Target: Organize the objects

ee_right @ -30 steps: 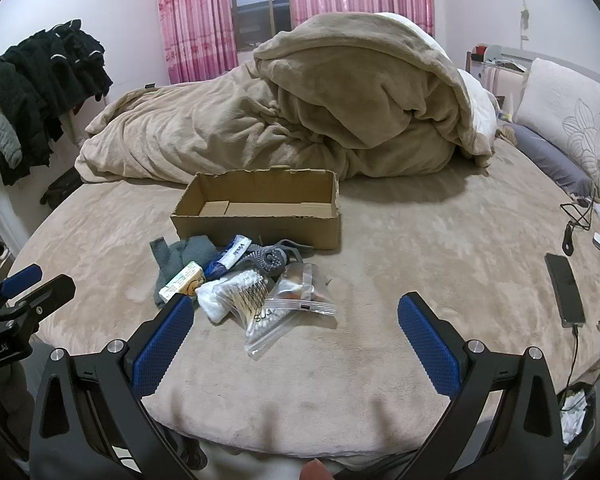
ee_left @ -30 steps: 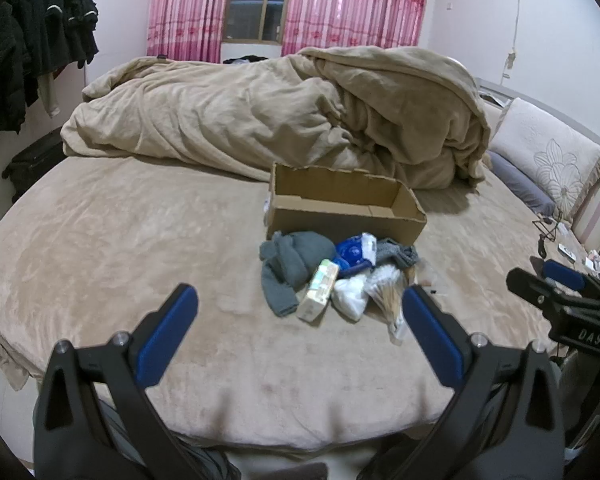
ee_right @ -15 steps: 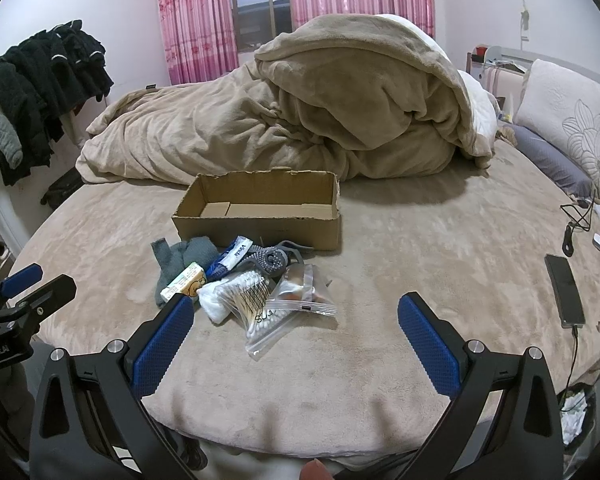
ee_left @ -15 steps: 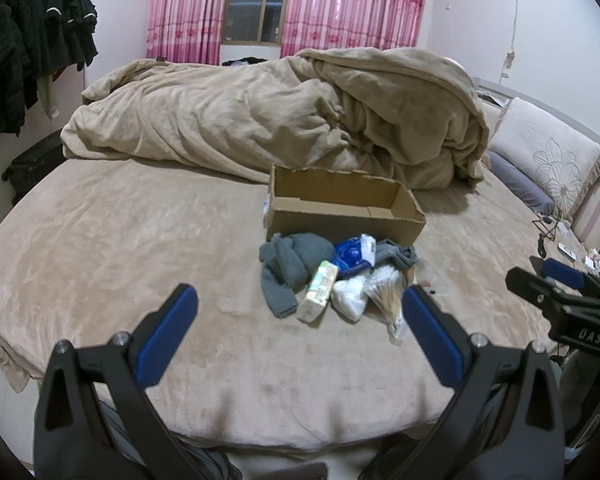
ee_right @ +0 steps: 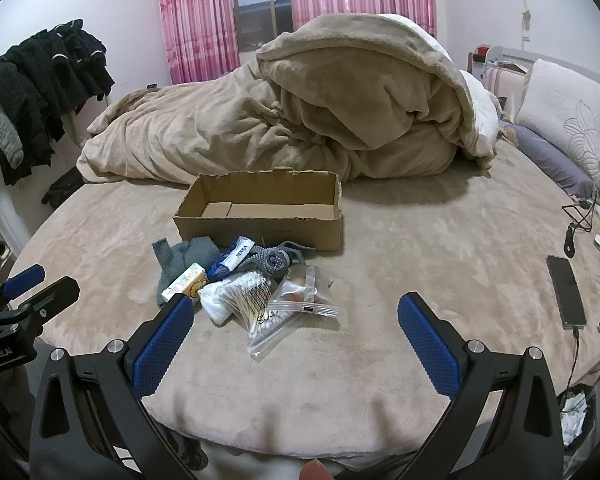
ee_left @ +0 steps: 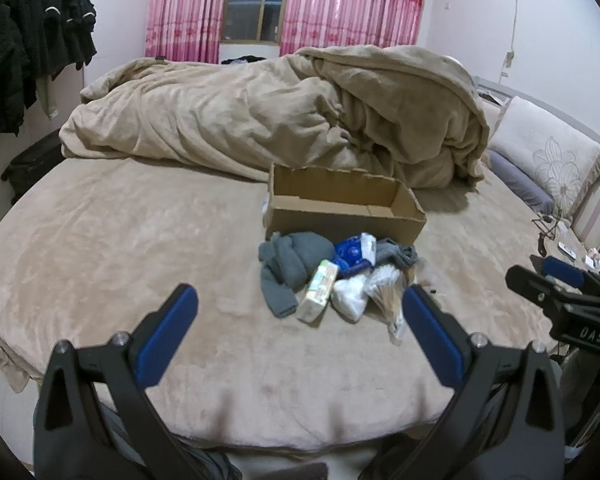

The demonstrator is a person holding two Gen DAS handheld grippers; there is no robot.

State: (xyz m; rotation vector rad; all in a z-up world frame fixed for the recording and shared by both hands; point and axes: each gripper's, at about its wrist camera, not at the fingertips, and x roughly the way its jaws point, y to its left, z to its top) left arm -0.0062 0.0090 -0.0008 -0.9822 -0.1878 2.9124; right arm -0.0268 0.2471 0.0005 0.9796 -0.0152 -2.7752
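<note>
Both grippers, left [ee_left: 300, 312] and right [ee_right: 296, 320], gape empty over the plush bed [ee_right: 420, 248]; crinkly bags [ee_right: 276, 308] and woolly socks [ee_left: 288, 264] crowd the box [ee_right: 260, 216].

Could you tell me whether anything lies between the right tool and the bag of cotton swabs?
Nothing visible does: the open right tool faces the bag of cotton swabs across bare bedspread, the cardboard box behind.

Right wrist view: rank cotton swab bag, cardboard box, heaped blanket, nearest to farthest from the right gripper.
From the right gripper:
1. cotton swab bag: front of the pile, left of centre, just ahead of the fingers.
2. cardboard box: behind the pile, mid-bed.
3. heaped blanket: far side of the bed, under the curtains.
</note>
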